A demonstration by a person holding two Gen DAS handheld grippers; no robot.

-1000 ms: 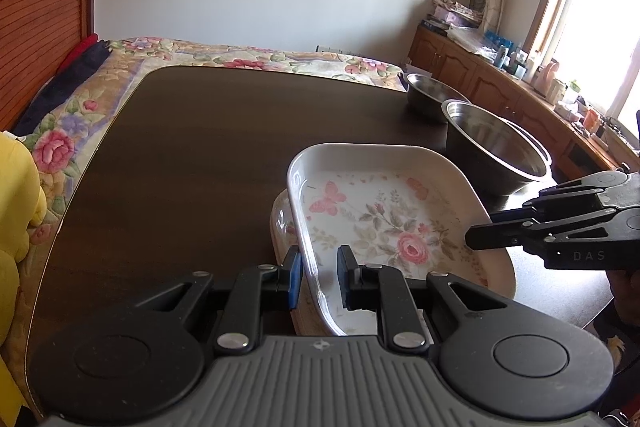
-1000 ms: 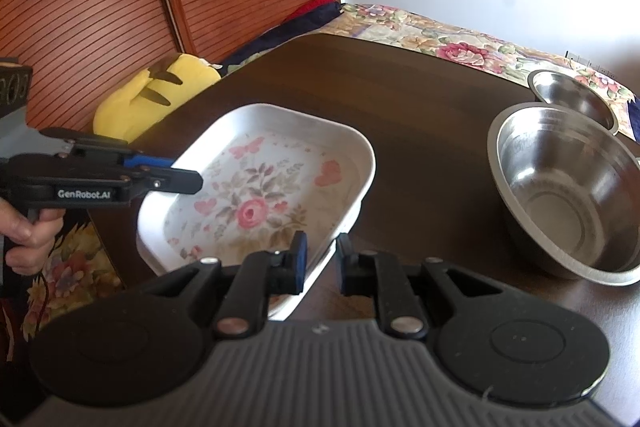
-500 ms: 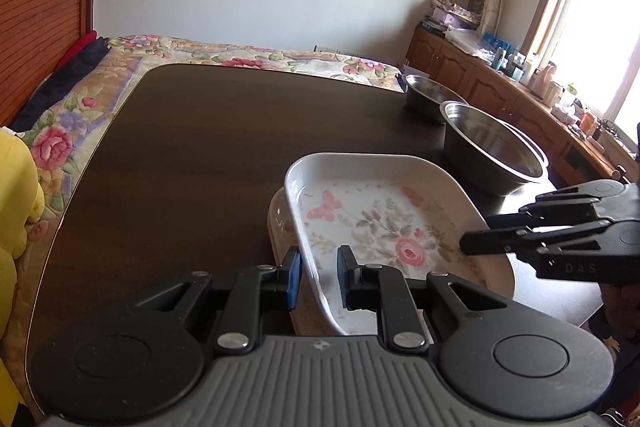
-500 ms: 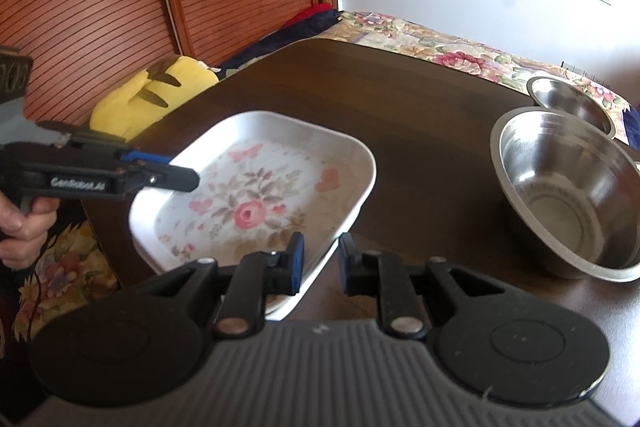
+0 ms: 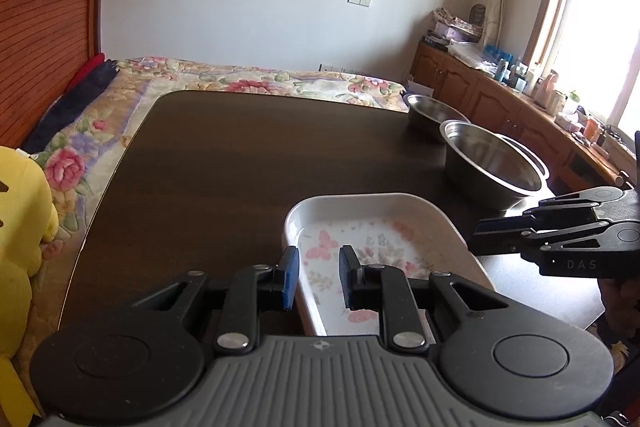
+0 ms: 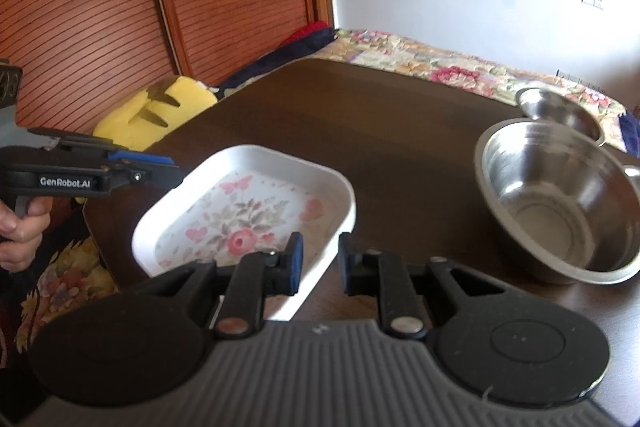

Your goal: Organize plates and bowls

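Note:
A white rectangular plate with a rose and butterfly print (image 5: 384,239) (image 6: 248,219) is held over the near edge of the dark table (image 5: 240,155). My left gripper (image 5: 319,279) is shut on its left rim, one finger outside and one inside. My right gripper (image 6: 320,263) is shut on its right wall in the same way. Each gripper shows from the side in the other view: the left gripper (image 6: 176,171) and the right gripper (image 5: 478,237). A large steel bowl (image 5: 496,163) (image 6: 560,203) stands to the right, with a small steel bowl (image 5: 432,109) behind it.
A yellow plush toy (image 5: 20,227) and a floral bedspread (image 5: 240,79) lie beyond the table's left and far edges. A wooden cabinet (image 5: 520,95) with clutter runs under the window on the right. A hand (image 6: 20,227) grips the left gripper's handle.
The floral plate has sunk lower and lies flatter in the left wrist view. The cream plate seen under its left edge earlier no longer shows. Both grippers kept the same narrow gap.

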